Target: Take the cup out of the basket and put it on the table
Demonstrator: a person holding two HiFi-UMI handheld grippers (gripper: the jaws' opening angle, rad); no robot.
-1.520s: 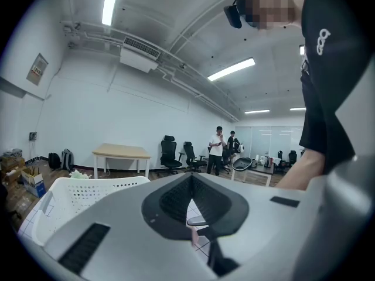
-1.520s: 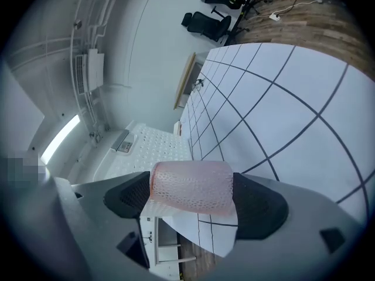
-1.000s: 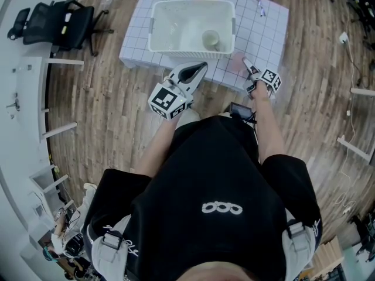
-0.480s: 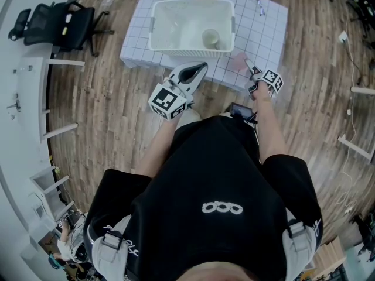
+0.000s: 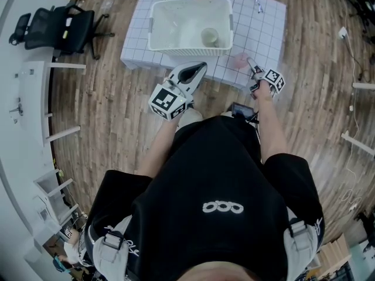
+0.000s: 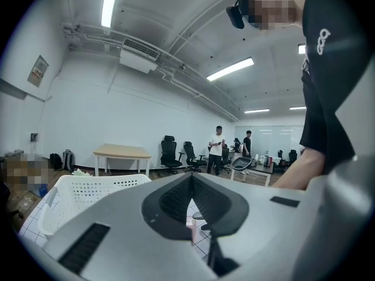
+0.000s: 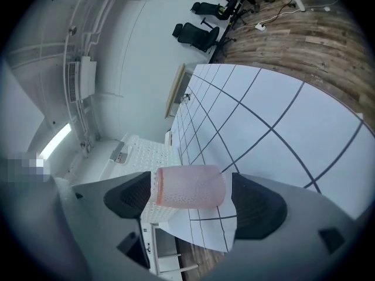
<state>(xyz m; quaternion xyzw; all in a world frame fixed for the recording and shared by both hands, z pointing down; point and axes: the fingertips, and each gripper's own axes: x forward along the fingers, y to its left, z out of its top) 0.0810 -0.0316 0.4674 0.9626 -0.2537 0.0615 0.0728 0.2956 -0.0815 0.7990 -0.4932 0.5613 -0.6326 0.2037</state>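
Closest in, the person's black shirt fills the lower part of the head view, with both forearms reaching forward to the near edge of the table (image 5: 266, 28). The left gripper (image 5: 199, 69) hangs just short of that edge. In the left gripper view its jaws are pressed together at the tips with nothing between them (image 6: 191, 177). The right gripper (image 5: 251, 64) lies further right, over the checked cloth. Its jaws stand apart on either side of the pink cup (image 5: 239, 60), and the right gripper view shows a narrow gap at each pad, so the cup (image 7: 188, 187) is flanked rather than clamped. The pink cup stands on the table just outside the near right corner of the white basket (image 5: 159, 10). Inside the basket, toward its right wall, sits a pale cup (image 5: 210, 37). Beyond the basket a few small coloured things lie along the table's far edge. A black office chair (image 5: 55, 25) stands on the wooden floor well off to the left.
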